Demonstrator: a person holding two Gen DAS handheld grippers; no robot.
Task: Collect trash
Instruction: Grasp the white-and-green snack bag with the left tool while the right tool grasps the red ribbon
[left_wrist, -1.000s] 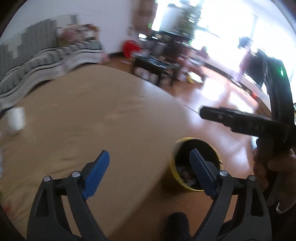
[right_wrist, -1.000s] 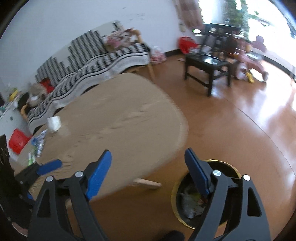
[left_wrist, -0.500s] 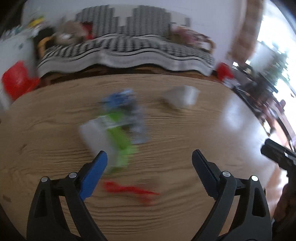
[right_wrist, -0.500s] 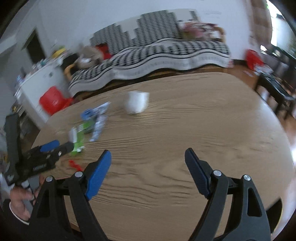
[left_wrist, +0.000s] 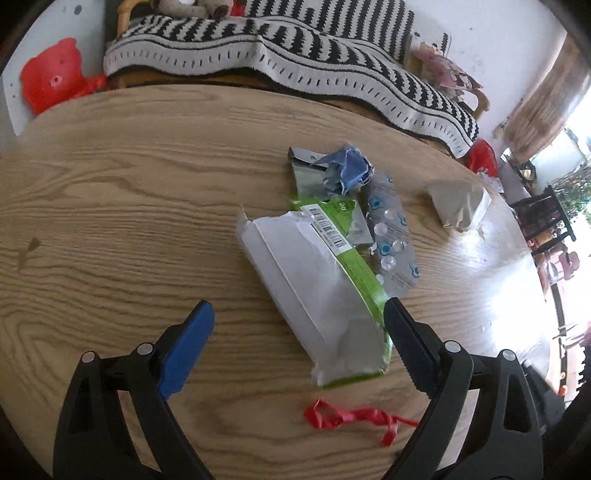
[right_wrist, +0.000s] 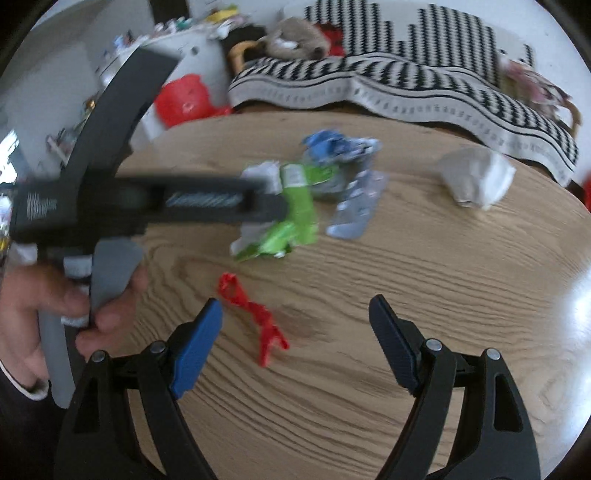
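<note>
A torn green and white wrapper (left_wrist: 325, 284) lies near the middle of the bench (left_wrist: 110, 206), its near end between the wide-spread fingers of my left gripper (left_wrist: 299, 332), which grips nothing. Touching its far side I see a blister pack (left_wrist: 391, 236) and a crumpled blue wrapper (left_wrist: 347, 170). A red strip (left_wrist: 351, 415) lies just nearer the front edge, apart from the wrapper. A grey and white crumpled bag (left_wrist: 458, 201) sits alone toward the right edge. My right gripper (right_wrist: 295, 339) is also spread wide and empty, above the red strip. A striped sofa (left_wrist: 295, 48) stands beyond the far edge.
</note>
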